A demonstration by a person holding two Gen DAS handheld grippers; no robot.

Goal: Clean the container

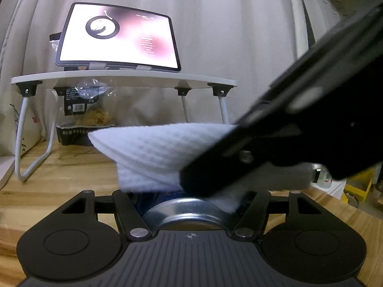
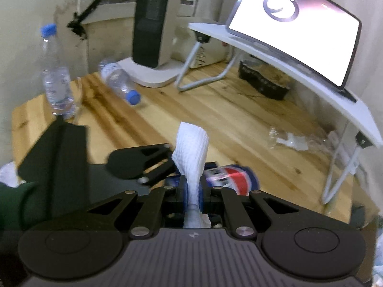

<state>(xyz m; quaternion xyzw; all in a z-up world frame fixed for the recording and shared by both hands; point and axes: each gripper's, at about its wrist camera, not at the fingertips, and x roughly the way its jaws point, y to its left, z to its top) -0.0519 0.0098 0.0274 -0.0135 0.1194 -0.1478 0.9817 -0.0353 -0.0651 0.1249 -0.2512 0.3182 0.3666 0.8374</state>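
My left gripper (image 1: pixel 189 199) is shut on a blue Pepsi can (image 1: pixel 189 211), held level with its silver end facing the left wrist camera. In the right wrist view the can (image 2: pixel 231 179) lies just beyond my right gripper (image 2: pixel 193 192). That gripper is shut on a white textured cloth (image 2: pixel 191 143), which stands up between its fingers. From the left wrist view the cloth (image 1: pixel 162 153) drapes over the can's upper side. The right gripper (image 1: pixel 191 181) comes in from the upper right, its tip against the can. The rest of the can is hidden.
On the wooden tabletop (image 2: pixel 215 110) stands a white folding stand (image 1: pixel 119 77) bearing a lit tablet (image 1: pixel 117 35), with dark packets under it. A tower fan (image 2: pixel 153 24), one upright bottle (image 2: pixel 56 71), one lying bottle (image 2: pixel 119 81) and a clear wrapper (image 2: pixel 292 140) are around. A green sleeve (image 2: pixel 14 203) shows left.
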